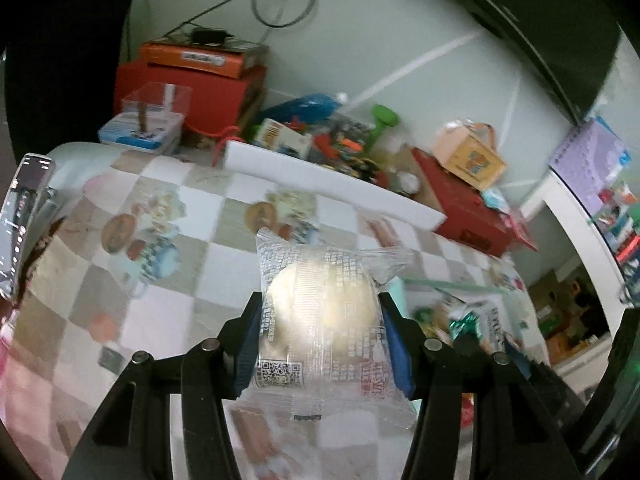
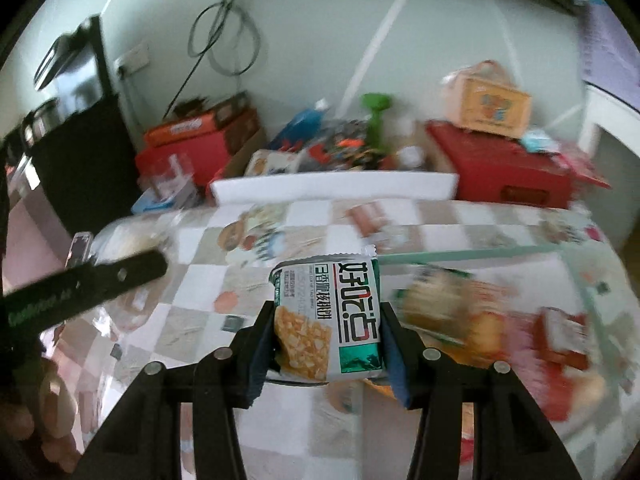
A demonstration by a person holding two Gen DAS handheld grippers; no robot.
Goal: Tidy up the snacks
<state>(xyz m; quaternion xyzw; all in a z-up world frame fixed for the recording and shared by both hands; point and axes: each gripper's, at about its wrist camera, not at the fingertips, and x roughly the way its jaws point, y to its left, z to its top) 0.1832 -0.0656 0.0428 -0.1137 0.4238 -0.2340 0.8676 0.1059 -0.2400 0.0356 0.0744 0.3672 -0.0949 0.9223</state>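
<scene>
A: What does the left tool (image 1: 320, 312) look like?

B: Matte black linkage arms, angular and flat-sided, joined by round silver pivot pins, two on each side. Its fingers (image 1: 250, 336) carry blue pads on the inner faces.

A: And the right tool (image 2: 326, 328)?

B: The same build: black bars in a scissor-like frame, silver rivets at the joints, dark blue padded strips lining the fingers (image 2: 260, 344), slightly frayed at the lower corners.

A: Any markings?

B: In the right wrist view, a long black bar of the other tool crosses the left edge, bearing faint green lettering too blurred to read, plus a small silver screw.
</scene>
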